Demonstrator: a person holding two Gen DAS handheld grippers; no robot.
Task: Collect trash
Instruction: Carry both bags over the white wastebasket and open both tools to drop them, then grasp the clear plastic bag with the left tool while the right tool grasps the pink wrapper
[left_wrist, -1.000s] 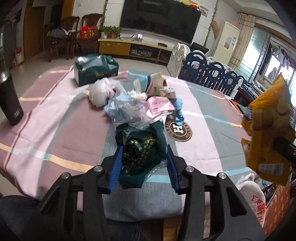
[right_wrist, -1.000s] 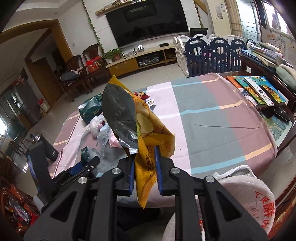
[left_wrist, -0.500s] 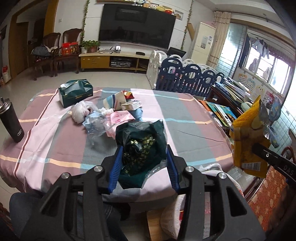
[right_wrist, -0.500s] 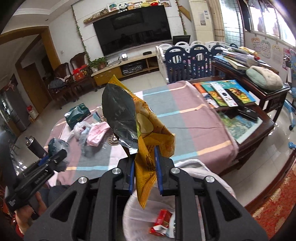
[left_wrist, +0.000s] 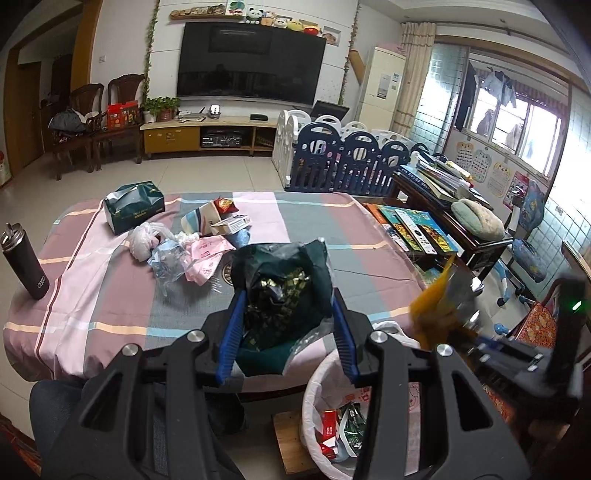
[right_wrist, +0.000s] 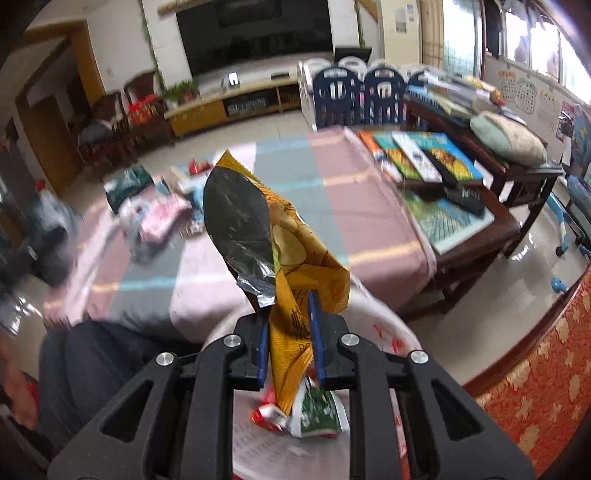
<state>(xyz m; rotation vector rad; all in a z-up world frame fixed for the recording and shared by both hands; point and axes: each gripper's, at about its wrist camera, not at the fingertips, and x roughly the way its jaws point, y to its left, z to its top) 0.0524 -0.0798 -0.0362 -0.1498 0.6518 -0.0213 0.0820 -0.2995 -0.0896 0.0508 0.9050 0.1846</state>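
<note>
L wrist: your left gripper (left_wrist: 286, 325) clamps the dark green wrapper (left_wrist: 284, 299) over the table edge (left_wrist: 110, 332), near the white-lined bin (left_wrist: 314, 391).
R wrist: your right gripper (right_wrist: 290, 343) pinches the yellow chip bag (right_wrist: 295, 258) directly above the bin.

The tabletop (left_wrist: 303, 221) has a heap of wrappers (left_wrist: 192, 247) on its left half. A tissue box (left_wrist: 133, 206) sits behind the heap, and a bottle (left_wrist: 26, 267) stands at the far left edge. A trash bin (left_wrist: 325, 373) stands on the floor in front of the tabletop, with wrappers inside it. To the right of the tabletop is a low table with books (left_wrist: 417, 229) lying on it. Behind the tabletop is a play fence (left_wrist: 347, 162), and a TV (left_wrist: 251, 68) hangs on the back wall.
</note>
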